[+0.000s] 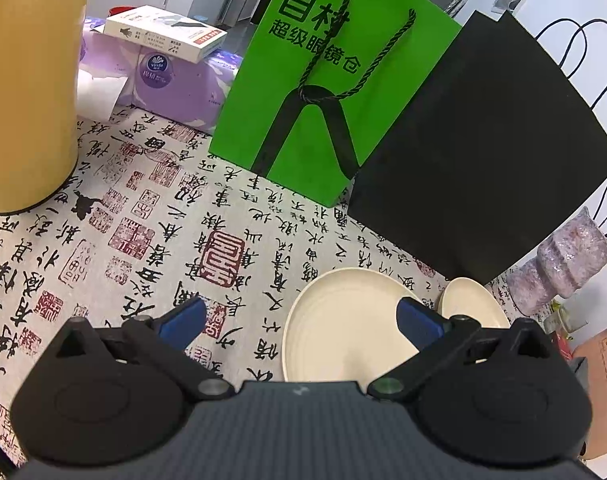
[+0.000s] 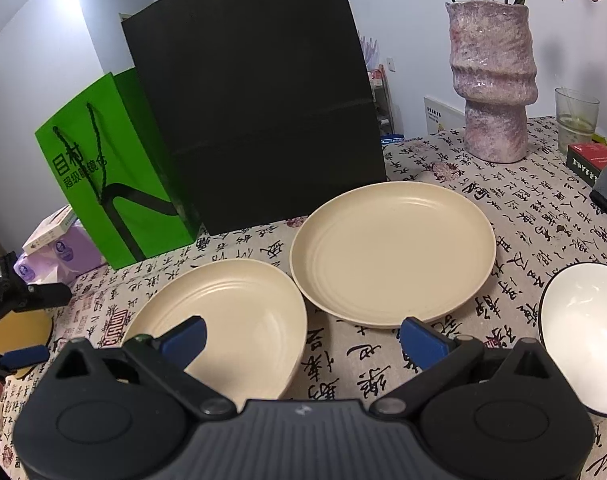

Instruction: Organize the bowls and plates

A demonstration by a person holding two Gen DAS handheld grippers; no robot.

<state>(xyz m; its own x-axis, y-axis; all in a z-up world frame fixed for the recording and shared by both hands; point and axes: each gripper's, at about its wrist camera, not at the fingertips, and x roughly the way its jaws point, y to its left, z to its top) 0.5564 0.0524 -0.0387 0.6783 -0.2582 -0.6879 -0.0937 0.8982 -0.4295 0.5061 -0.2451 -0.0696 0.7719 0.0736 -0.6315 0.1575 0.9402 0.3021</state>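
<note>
Two cream plates lie side by side on the calligraphy tablecloth. The nearer plate (image 2: 227, 320) (image 1: 343, 324) sits left of the larger-looking far plate (image 2: 391, 252) (image 1: 471, 304). A white bowl with a dark rim (image 2: 583, 336) stands at the right edge of the right wrist view. My right gripper (image 2: 303, 336) hovers open over the gap between the plates, its left fingertip above the near plate. My left gripper (image 1: 299, 320) is open and holds nothing, its right fingertip over the near plate's rim. It also shows at the left edge (image 2: 27, 320) of the right wrist view.
A green paper bag (image 1: 323, 92) (image 2: 115, 184) and a black paper bag (image 1: 483, 152) (image 2: 259, 100) stand behind the plates. A pink vase with flowers (image 2: 495, 80), a glass (image 2: 575, 120), a tissue pack (image 1: 171, 84) and a yellow cylinder (image 1: 27, 84) ring the table.
</note>
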